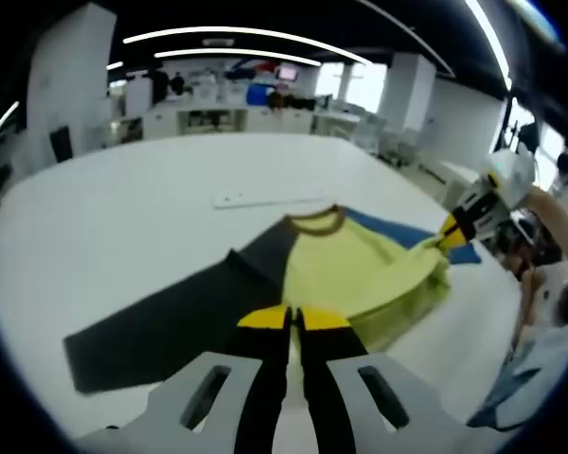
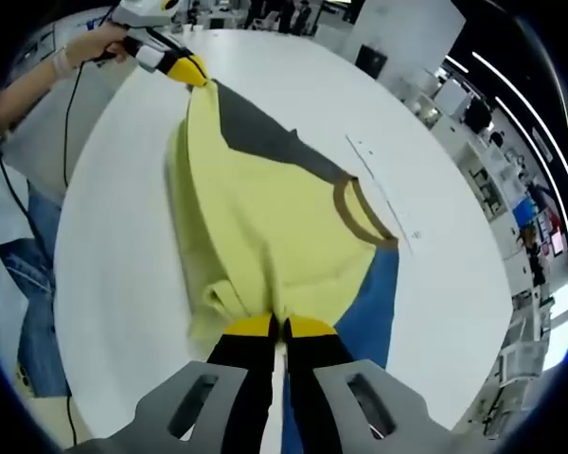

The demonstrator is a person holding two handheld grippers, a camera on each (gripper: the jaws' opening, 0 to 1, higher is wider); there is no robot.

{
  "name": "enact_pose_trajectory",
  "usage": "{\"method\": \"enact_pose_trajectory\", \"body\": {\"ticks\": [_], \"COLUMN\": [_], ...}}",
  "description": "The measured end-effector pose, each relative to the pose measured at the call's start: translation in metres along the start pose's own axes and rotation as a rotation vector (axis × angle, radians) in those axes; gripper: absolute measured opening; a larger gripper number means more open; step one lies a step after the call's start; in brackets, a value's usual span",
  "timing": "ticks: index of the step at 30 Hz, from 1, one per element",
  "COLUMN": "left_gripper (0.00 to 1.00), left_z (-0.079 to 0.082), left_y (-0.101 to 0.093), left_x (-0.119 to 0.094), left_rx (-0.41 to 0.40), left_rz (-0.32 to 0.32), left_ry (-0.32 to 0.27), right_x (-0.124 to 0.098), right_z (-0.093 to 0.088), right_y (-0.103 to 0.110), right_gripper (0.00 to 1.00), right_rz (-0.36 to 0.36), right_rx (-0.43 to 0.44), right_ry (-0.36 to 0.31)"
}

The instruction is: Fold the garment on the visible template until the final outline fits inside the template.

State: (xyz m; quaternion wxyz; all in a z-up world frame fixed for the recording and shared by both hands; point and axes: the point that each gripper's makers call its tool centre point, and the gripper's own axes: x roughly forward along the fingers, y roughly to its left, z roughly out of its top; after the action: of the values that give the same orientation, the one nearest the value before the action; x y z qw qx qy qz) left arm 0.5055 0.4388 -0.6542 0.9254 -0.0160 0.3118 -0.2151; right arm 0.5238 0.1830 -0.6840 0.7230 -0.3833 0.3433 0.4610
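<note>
In the left gripper view, the left gripper (image 1: 294, 320) is seen with its yellow-tipped jaws drawn nearly together, pinched on the near edge of the yellow shirt (image 1: 360, 270). The shirt is spread on the white desk (image 1: 123, 208), its brown collar (image 1: 314, 222) lying at about twelve o'clock from the gripper. A dark grey sleeve (image 1: 161, 326) is stretched out flat toward eight o'clock. A blue template (image 1: 412, 236) is partly covered by the shirt and shows past it at about two o'clock. The right gripper (image 1: 447, 235) is seen at three o'clock, held in a person's hand (image 1: 549, 203), its yellow tips closed on the far corner of the shirt, which is bunched there. A thin white strip (image 1: 265, 199) lies on the desk beyond the collar.

In the right gripper view, the right gripper (image 2: 279, 329) is seen with jaws narrowed to a slit, clamped on gathered yellow cloth of the shirt (image 2: 265, 227). The blue template (image 2: 364, 312) lies just beside it at three o'clock, under the shirt. The collar (image 2: 364, 213) sits at one o'clock. The left gripper (image 2: 191, 72) is seen at eleven o'clock, closed on the shirt's edge where the dark sleeve (image 2: 265, 137) begins, held by a hand (image 2: 90, 47).
</note>
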Motion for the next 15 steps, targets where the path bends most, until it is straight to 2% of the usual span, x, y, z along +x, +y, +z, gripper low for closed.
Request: {"method": "enact_pose_trajectory", "body": {"ticks": [5,11,15], "left_gripper": [0.00,0.00,0.00], "left_z": [-0.006,-0.013,-0.025], "left_y": [0.005,0.009,0.013], "left_x": [0.017,0.032,0.043], "left_rx": [-0.005,-0.020,-0.032], "left_rz": [-0.004,-0.005,-0.003], "left_ry": [0.035,0.057,0.080], "right_x": [0.014,0.031,0.040], "right_z": [-0.005,-0.011,-0.015], "right_y": [-0.008,-0.015,-0.016], "right_gripper": [0.04,0.04,0.04], "right_rz": [-0.010,-0.025,-0.022], "right_rx": [0.070,0.104,0.123], "right_ry": [-0.015,-0.013,-0.009]}}
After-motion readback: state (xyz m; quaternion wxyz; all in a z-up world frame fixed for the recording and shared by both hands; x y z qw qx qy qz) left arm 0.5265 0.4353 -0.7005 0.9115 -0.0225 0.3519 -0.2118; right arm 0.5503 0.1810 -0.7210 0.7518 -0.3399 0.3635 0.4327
